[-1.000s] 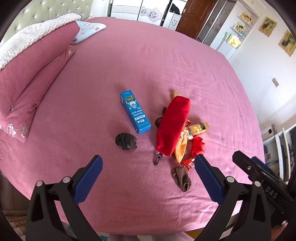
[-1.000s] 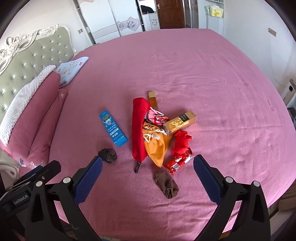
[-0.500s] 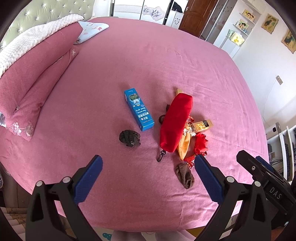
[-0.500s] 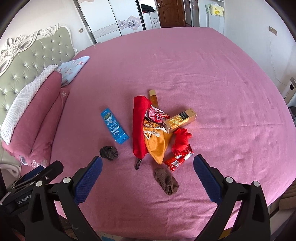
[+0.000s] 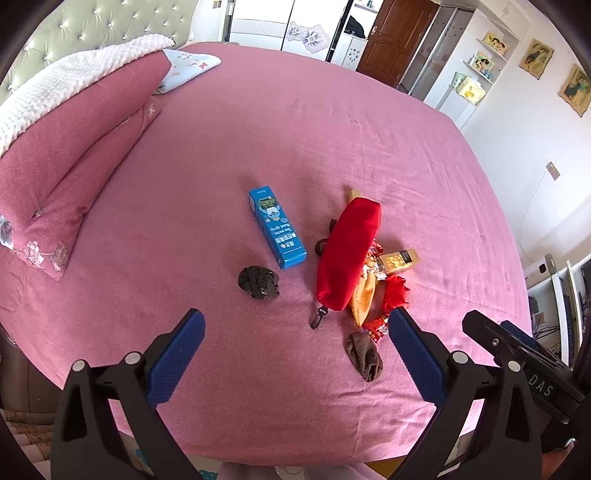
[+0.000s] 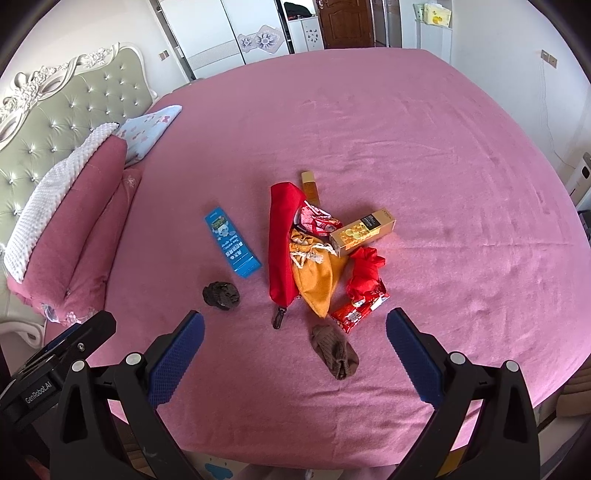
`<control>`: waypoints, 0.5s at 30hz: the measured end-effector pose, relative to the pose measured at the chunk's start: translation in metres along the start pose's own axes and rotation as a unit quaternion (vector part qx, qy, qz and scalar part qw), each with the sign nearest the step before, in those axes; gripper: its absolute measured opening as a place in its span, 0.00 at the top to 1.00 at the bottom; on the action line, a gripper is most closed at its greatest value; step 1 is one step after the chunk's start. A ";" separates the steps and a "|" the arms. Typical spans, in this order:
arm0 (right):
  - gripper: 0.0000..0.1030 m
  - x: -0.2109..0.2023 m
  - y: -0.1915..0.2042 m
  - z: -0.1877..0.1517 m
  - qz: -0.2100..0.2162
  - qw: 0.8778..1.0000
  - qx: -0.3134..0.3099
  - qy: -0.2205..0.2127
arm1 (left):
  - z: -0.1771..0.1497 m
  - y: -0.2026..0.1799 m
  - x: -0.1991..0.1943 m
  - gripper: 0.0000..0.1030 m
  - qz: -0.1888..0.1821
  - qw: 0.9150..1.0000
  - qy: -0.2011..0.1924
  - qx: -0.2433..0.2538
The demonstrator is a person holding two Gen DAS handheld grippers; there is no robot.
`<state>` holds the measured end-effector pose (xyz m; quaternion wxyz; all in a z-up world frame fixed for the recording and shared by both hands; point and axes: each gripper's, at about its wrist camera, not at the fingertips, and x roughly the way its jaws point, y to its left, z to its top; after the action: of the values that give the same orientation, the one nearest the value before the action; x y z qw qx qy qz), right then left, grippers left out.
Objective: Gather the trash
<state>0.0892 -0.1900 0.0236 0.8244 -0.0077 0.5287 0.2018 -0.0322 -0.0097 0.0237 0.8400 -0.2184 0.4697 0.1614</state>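
A pile of items lies mid-bed on the pink cover: a red pouch, an orange drawstring bag, a gold box, red wrappers, crumpled red paper. A blue box lies to its left. A dark sock ball and a brown sock lie nearer. My left gripper and right gripper are open and empty, above the bed's near edge, short of the items.
Pink pillows and a padded headboard stand at the left. Wardrobes and a brown door are beyond the far edge. The other gripper shows at each view's lower corner.
Both grippers have drawn back and tilted slightly; the items sit a little farther up in the views. Nothing on the bed has moved.
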 end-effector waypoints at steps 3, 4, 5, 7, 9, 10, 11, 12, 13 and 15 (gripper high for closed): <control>0.08 0.000 0.002 0.000 0.003 1.000 0.001 -0.001 | 0.001 0.001 0.000 0.04 -0.002 1.000 0.005 0.001; 0.08 0.000 0.002 0.000 0.004 1.000 0.003 -0.001 | 0.002 0.001 0.000 0.04 -0.003 1.000 0.006 0.001; 0.08 -0.001 0.002 0.001 0.004 1.000 0.004 0.000 | 0.002 0.001 0.000 0.04 -0.004 1.000 0.007 0.003; 0.08 0.000 0.003 0.001 0.001 1.000 0.004 0.000 | 0.003 0.002 0.000 0.04 -0.004 1.000 0.008 0.005; 0.08 -0.001 0.006 0.001 -0.002 1.000 -0.001 -0.001 | 0.004 0.002 0.001 0.04 -0.006 1.000 0.010 0.007; 0.08 -0.001 0.007 0.001 -0.002 1.000 -0.003 -0.001 | 0.004 0.002 0.002 0.04 -0.007 1.000 0.012 0.007; 0.08 -0.001 0.009 0.000 -0.001 1.000 -0.004 0.000 | 0.004 0.003 0.002 0.04 -0.008 1.000 0.014 0.007; 0.08 0.000 0.010 0.000 0.000 1.000 -0.004 0.001 | 0.003 0.005 0.002 0.04 -0.009 1.000 0.016 0.006; 0.08 0.000 0.011 0.000 0.001 1.000 -0.003 0.001 | 0.003 0.005 0.003 0.04 -0.011 1.000 0.017 0.006; 0.08 0.000 0.012 0.000 0.003 1.000 0.002 0.002 | 0.003 0.007 0.004 0.04 -0.012 1.000 0.019 0.007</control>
<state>0.0848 -0.1788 0.0258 0.8231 -0.0049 0.5305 0.2028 -0.0311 -0.0021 0.0202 0.8344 -0.2211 0.4840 0.1434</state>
